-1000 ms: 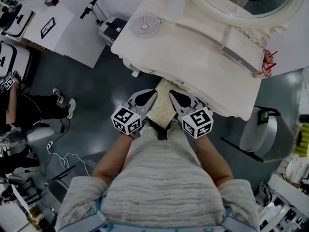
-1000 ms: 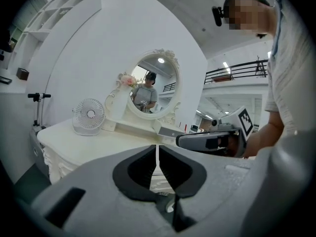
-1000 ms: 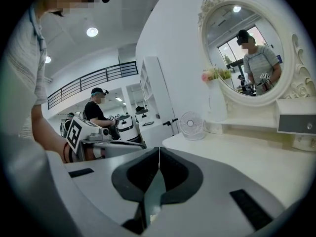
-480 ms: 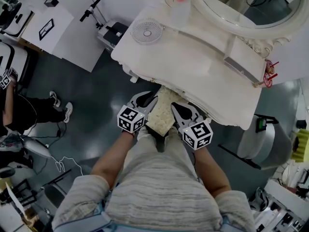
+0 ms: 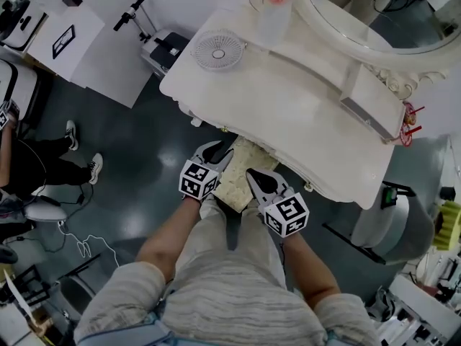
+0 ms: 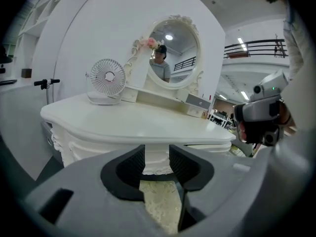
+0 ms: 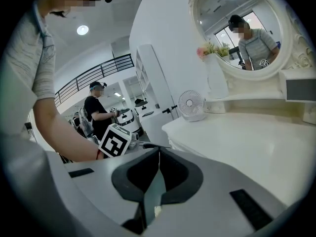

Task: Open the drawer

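Observation:
A white carved dressing table (image 5: 288,107) stands in front of me. Its front panel (image 6: 98,149) with the drawer shows below the tabletop in the left gripper view; from the head view the tabletop hides it. My left gripper (image 5: 220,152) (image 6: 157,154) points at the carved middle of that front, short of it. Its jaws are opening with nothing between them. My right gripper (image 5: 253,175) (image 7: 158,154) is shut and empty, to the right of the left one and a little below the table edge. A cream patterned stool (image 5: 234,175) sits between them.
On the tabletop are a small white fan (image 5: 218,51), a vase of flowers (image 5: 277,9), an oval mirror (image 5: 374,27) and a grey box (image 5: 367,109). A round grey bin (image 5: 392,215) is to the right. A seated person (image 5: 29,164) and white cabinets (image 5: 94,42) are to the left.
Both grippers have sunk below the table edge and the right one has drawn back toward my body. The table now sits higher in the head view.

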